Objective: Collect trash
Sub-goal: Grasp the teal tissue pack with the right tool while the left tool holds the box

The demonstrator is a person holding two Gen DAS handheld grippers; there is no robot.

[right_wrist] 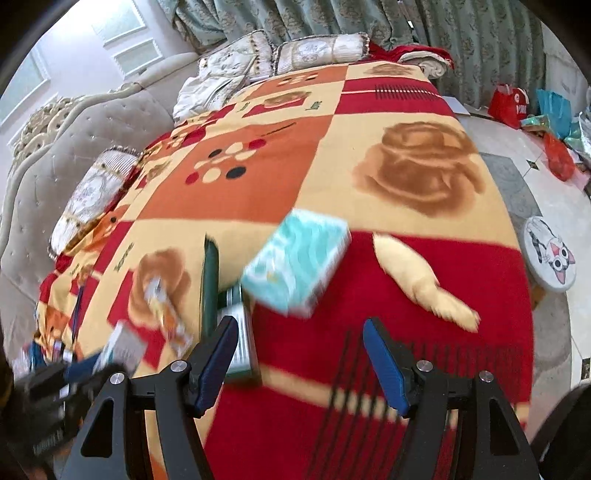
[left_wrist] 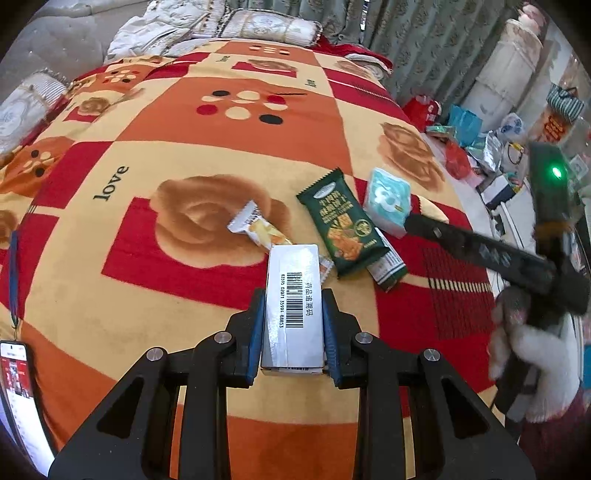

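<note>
Bed covered by a red, orange and cream blanket point(right_wrist: 332, 177) with rose prints, grey tufted headboard point(right_wrist: 66, 147) and patterned pillows point(right_wrist: 317, 50) at its far end, green damask curtains point(right_wrist: 461, 40) behind, pale tiled floor point(right_wrist: 517, 177) alongside under daylight.

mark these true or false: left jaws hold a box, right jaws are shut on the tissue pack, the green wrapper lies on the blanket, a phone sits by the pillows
1. The left gripper holds a white barcode box. True.
2. The right gripper is shut on the teal tissue pack. False: its jaws stand open, and whether they touch the pack is unclear.
3. The green wrapper lies on the blanket. True.
4. A phone sits by the pillows. False: it lies at the near left edge, far from them.
</note>
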